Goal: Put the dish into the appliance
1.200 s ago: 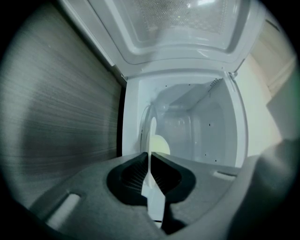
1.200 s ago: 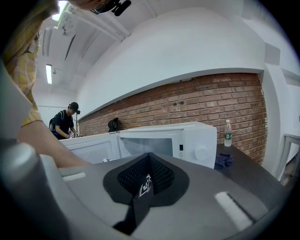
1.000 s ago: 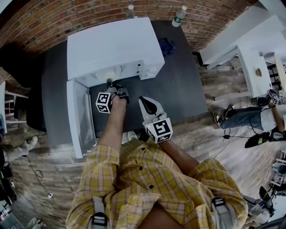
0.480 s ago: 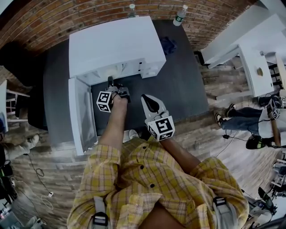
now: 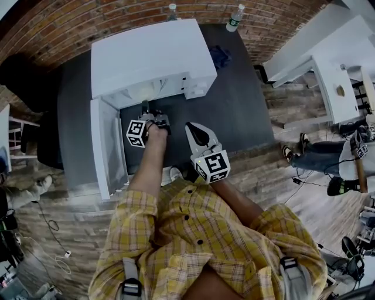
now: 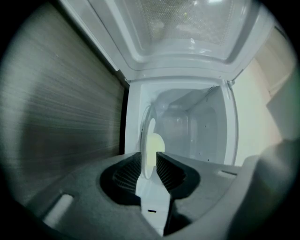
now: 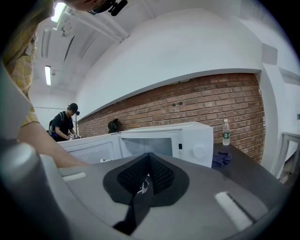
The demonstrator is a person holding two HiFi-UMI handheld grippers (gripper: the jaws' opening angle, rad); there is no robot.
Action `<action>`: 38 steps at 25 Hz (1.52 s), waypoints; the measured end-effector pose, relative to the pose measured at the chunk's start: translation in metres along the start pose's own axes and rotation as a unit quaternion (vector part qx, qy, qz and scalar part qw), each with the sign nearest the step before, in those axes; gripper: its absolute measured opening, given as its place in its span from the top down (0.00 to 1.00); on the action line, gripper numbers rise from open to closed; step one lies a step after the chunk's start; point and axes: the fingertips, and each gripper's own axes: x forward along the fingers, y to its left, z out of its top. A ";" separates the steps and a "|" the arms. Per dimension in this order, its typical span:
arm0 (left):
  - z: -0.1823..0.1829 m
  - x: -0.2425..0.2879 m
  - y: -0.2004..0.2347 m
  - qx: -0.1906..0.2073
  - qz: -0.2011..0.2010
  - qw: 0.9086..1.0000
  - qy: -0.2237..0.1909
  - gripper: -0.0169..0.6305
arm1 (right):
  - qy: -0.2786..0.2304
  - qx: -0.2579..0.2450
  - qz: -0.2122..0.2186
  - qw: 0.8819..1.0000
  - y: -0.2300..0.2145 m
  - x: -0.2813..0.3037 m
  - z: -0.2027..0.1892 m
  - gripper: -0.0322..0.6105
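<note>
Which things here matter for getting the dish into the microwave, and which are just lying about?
For the job:
dish
microwave
open door
left gripper, open, dish between its jaws

Lying about:
water bottle
second bottle
blue cloth
right gripper, shut, empty

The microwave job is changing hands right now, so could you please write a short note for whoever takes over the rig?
Grippers: left gripper open at the mouth of the microwave, the edge of the dish between its jaws, pads apparently off it; right gripper shut, empty, held back over the table.
Done: dish is inside the cavity; door stands open.
Left: probably draw the left gripper out and close the door.
</note>
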 end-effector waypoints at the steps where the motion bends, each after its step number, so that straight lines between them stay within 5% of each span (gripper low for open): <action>1: 0.000 -0.002 0.000 0.001 0.001 1.000 0.000 0.82 | 0.000 -0.001 0.000 1.000 0.001 -0.001 0.000 0.95; 15: -0.019 -0.044 -0.026 0.015 -0.030 0.997 0.064 0.97 | -0.011 0.006 -0.009 1.000 0.008 -0.011 0.001 0.95; 25: -0.027 -0.087 -0.056 0.102 -0.055 0.986 0.116 0.97 | -0.002 0.002 -0.022 1.000 0.009 -0.018 0.000 0.95; 32: -0.046 -0.118 -0.080 0.176 -0.077 0.969 0.153 0.98 | -0.004 0.009 -0.023 1.000 0.010 -0.022 0.001 0.95; 38: -0.065 -0.146 -0.105 0.288 -0.104 0.934 0.184 0.98 | -0.009 0.019 -0.021 1.000 0.016 -0.023 0.002 0.95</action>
